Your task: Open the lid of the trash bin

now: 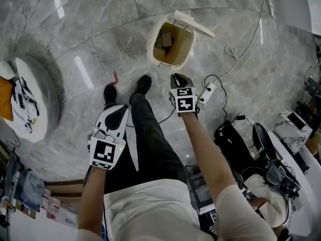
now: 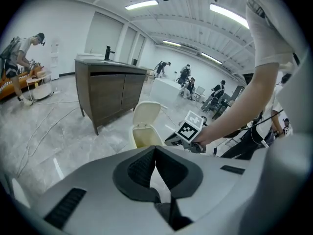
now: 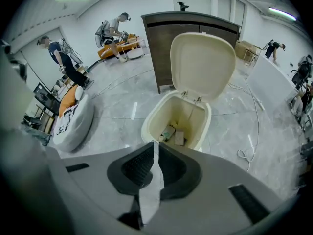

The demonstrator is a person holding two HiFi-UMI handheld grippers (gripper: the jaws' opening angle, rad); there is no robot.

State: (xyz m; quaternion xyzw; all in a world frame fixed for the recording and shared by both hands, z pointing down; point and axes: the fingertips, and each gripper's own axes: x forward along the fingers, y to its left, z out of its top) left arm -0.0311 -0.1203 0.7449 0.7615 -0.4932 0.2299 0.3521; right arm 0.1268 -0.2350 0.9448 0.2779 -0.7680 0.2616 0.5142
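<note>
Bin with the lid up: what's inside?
The lid stands open. At the bottom of the bin lie a few small box-like scraps. The bin's near wall hides part of the bottom.

One trash bin (image 1: 173, 46) with one lid (image 1: 193, 23) holds two small boxes (image 3: 174, 136). There are two grippers, the left gripper (image 1: 117, 114) and the right gripper (image 1: 178, 78). Also two black shoes (image 1: 143, 84), one power strip (image 1: 207, 93), one dark cabinet (image 3: 195, 38), and one round cushion (image 1: 47, 94) at the floor's (image 1: 100, 39) left edge.

big open lab or studio hall: polished marble floor (image 1: 100, 39), ceiling strip lights (image 2: 142, 5), loose cables (image 3: 244, 155), freestanding dark sink cabinet (image 3: 159, 53), several people (image 3: 115, 31) working at scattered stations.
</note>
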